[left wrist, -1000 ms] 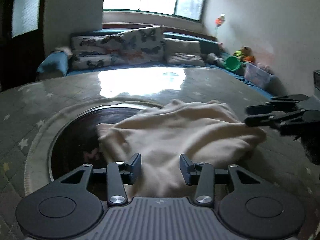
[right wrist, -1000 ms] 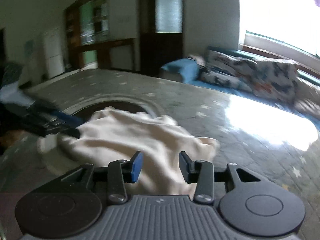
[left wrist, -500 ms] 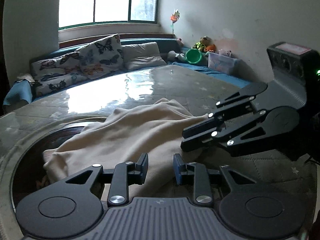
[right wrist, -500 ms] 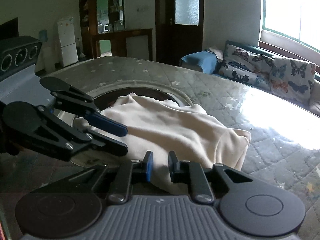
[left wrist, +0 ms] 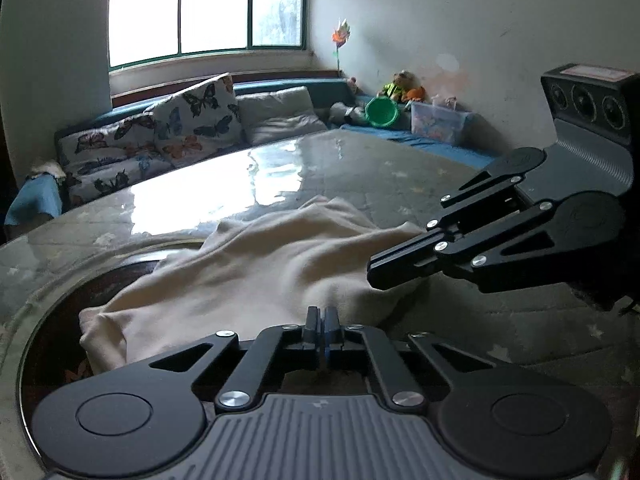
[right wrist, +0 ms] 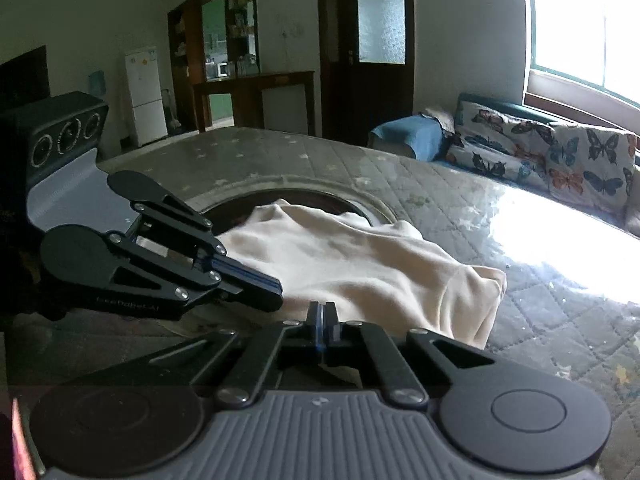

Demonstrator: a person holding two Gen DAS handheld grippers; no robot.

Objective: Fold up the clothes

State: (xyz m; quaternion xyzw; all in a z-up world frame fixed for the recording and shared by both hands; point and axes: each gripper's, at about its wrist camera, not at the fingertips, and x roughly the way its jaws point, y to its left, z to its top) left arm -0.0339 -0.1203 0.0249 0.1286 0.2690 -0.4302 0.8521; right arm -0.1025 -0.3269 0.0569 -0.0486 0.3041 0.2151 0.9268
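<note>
A cream garment (left wrist: 248, 276) lies rumpled on the glass-topped table, partly over a round dark inset; it also shows in the right wrist view (right wrist: 360, 268). My left gripper (left wrist: 322, 320) is shut, its tips at the garment's near edge. My right gripper (right wrist: 322, 316) is shut at the near edge on the other side. Each gripper shows in the other's view, the right one (left wrist: 376, 276) and the left one (right wrist: 272, 292), both closed against the cloth. Whether cloth is pinched between the pads is hidden.
The table (left wrist: 360, 168) is covered by quilted star-patterned cloth under glass, with a round dark inset (right wrist: 304, 200). Butterfly cushions (left wrist: 192, 116) line a bench under the window. Toys and a green bowl (left wrist: 382, 111) sit in the corner. A fridge (right wrist: 145, 96) and doorway stand beyond.
Both grippers closed from open to shut at the garment's near edge. The two grippers came closer together and nearer the cloth.
</note>
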